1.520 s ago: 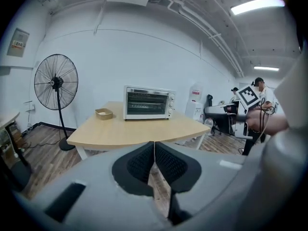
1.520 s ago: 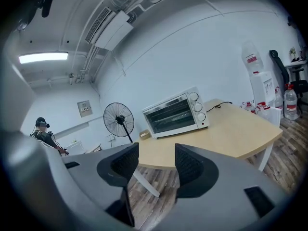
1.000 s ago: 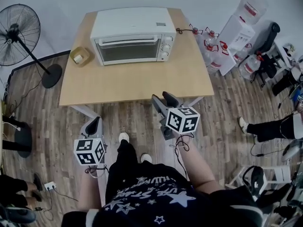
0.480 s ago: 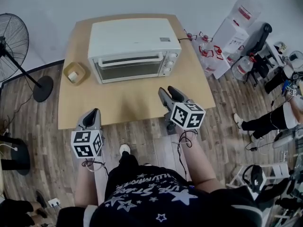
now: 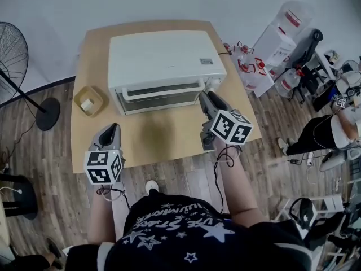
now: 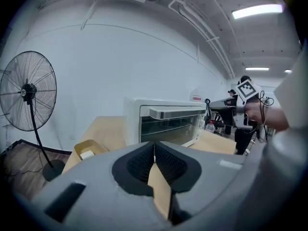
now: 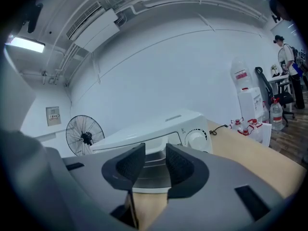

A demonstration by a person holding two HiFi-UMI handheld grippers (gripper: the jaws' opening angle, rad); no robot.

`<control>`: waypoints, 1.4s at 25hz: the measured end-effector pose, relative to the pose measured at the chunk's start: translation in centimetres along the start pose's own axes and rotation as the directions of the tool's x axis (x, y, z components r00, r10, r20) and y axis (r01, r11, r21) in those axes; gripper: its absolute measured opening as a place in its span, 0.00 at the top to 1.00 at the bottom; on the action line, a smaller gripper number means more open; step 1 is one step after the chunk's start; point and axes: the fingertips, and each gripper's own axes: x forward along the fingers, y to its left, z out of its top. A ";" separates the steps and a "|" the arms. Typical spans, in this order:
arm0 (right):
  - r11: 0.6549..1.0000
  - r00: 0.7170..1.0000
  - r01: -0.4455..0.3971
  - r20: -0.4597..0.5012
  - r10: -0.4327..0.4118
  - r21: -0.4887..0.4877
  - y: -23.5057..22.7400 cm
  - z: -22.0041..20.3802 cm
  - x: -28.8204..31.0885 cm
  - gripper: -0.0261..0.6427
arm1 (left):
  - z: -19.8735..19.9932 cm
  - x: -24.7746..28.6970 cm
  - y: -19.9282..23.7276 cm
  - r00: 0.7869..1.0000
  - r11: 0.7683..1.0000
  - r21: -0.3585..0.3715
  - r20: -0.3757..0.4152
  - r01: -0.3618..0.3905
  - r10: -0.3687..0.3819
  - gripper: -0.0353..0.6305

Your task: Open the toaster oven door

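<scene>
- The toaster oven (image 5: 163, 61), door shut, stands on the table (image 5: 169, 137).
- The right gripper (image 5: 206, 99) has reached the oven's front right corner, its jaws narrowing but still apart and empty.
- The left gripper (image 5: 110, 129), jaws together, follows at the oven's front left.
- The oven's handle (image 5: 163, 91) looks next.

Bright, even light from ceiling strip lights (image 6: 256, 10); soft shadow mid-tabletop (image 5: 169, 145); gripper views fisheye-warped, corners dark, foreground blurry.
</scene>
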 end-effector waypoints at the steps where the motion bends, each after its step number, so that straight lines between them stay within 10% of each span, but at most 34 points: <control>1: 1.000 1.000 0.006 0.000 -0.006 0.001 -0.1 0.3 0.5 0.76 | 0.2 0.4 0.3 1.000 1.000 0.001 -0.001 0.003 -0.003 0.91; 35: 0.993 0.986 0.056 -0.153 -0.071 -0.099 -1.3 -1.3 1.7 0.79 | -1.1 0.8 -2.1 0.999 0.999 -0.020 -0.031 0.025 -0.025 0.91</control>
